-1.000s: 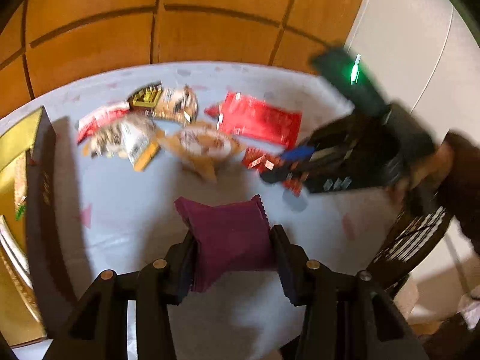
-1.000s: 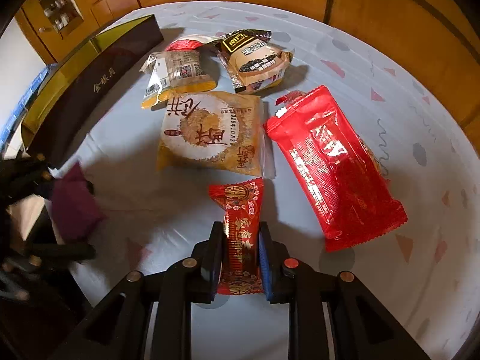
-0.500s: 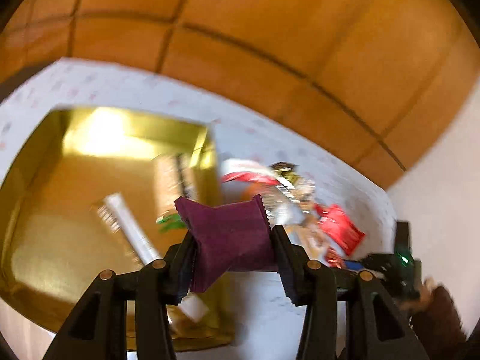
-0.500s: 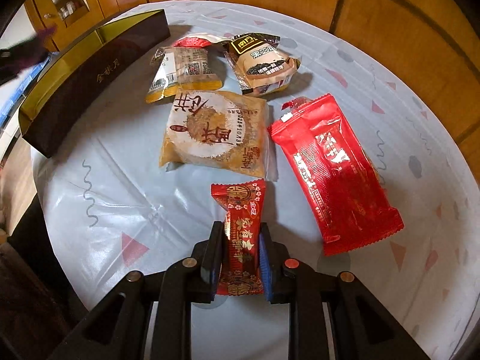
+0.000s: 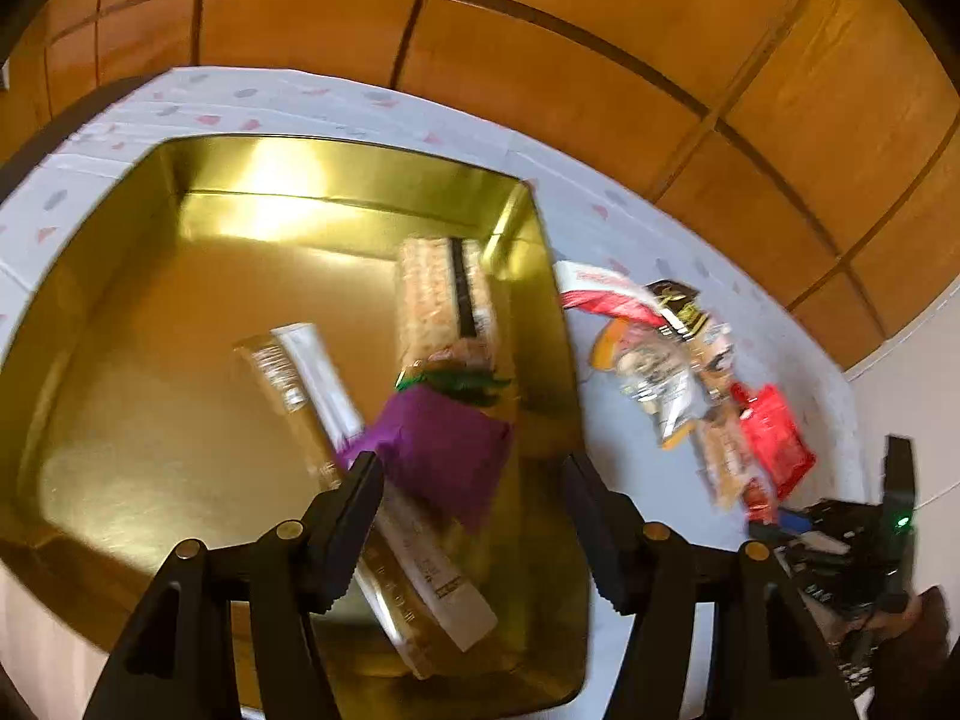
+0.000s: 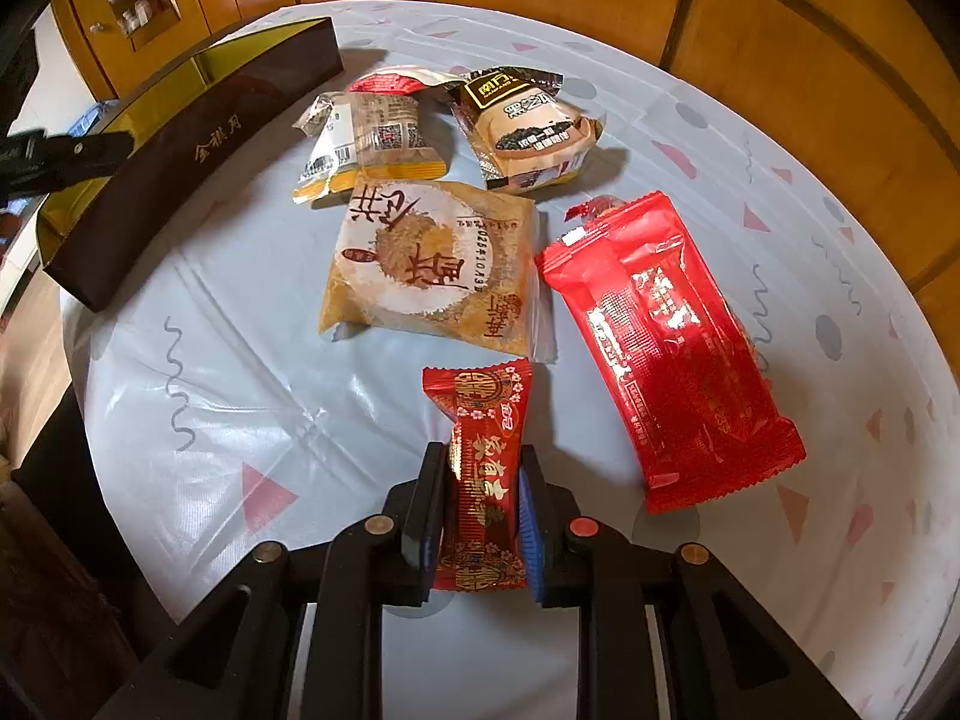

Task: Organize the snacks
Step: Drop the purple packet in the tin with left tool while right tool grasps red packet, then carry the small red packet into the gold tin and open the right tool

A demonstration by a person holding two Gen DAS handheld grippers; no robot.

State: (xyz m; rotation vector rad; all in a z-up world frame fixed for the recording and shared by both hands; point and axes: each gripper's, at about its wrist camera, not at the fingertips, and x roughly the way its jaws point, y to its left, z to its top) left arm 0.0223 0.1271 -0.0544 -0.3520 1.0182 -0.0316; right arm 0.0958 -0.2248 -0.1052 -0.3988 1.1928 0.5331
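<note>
My left gripper [image 5: 474, 480] is open above the gold tin box [image 5: 150, 312]. The purple snack packet [image 5: 438, 450] is free of the jaws and drops into the box, blurred, over a long white-and-gold bar [image 5: 390, 516] and a crispy rice bar [image 5: 444, 294]. My right gripper [image 6: 483, 516] is shut on a small red snack packet [image 6: 483, 468], low over the table. In front of it lie a large red packet [image 6: 666, 348], a round biscuit packet [image 6: 432, 270], a yellow-edged cake packet [image 6: 366, 144] and a black sesame cake packet [image 6: 528, 126].
The box's dark outer wall [image 6: 180, 150] stands at the table's left in the right wrist view. The white patterned tablecloth [image 6: 240, 396] covers a round table. Wooden panelling [image 5: 540, 48] runs behind. The left gripper shows at far left [image 6: 60, 150].
The left gripper swung from the table to over the gold box, then opened and let the purple packet fall. The right gripper stayed shut on the small red packet.
</note>
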